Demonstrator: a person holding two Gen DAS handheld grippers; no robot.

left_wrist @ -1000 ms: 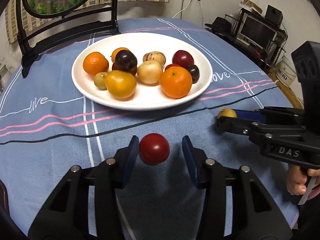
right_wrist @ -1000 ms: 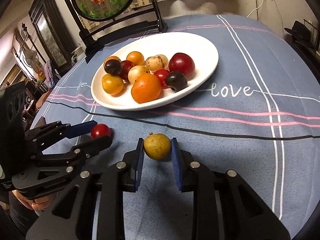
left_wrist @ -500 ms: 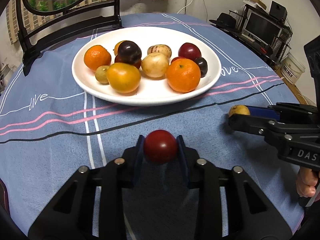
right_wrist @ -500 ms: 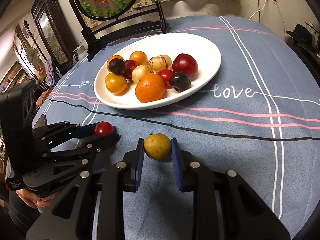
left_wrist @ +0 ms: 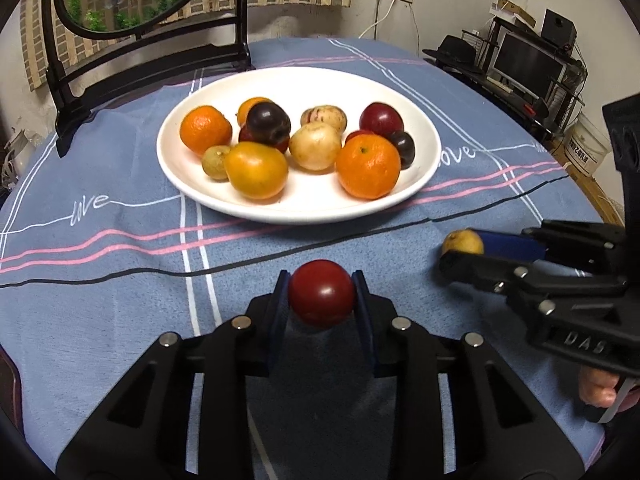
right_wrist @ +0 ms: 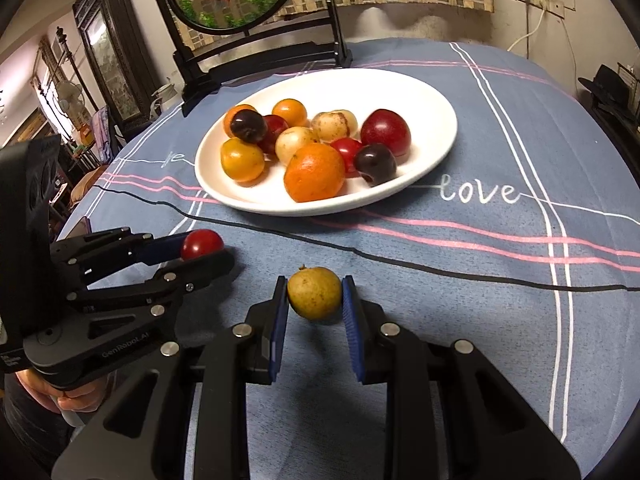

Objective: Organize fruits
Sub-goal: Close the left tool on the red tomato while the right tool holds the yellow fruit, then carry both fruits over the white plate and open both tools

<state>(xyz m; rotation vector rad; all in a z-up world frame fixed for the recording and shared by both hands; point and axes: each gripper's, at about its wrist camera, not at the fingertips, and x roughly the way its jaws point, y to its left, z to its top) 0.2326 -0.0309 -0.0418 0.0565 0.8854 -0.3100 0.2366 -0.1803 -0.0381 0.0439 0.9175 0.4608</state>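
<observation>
Dim warm indoor light, soft shadows under fruit, sharp centre, strong fisheye curvature, dark vignetted corners

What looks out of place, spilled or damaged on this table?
Nothing is spilled or visibly damaged. Only two fruits are off the white plate: a red fruit clamped in the left gripper, and a yellow fruit clamped in the right gripper, both near the tablecloth.

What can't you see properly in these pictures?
- Right wrist view: the kiwi-like fruit on the white plate is hidden behind other fruit.
- Left wrist view: the small red fruit is mostly covered by the big orange.
- Both views: the gripping pads' faces are hidden by the red fruit and yellow fruit.
</observation>
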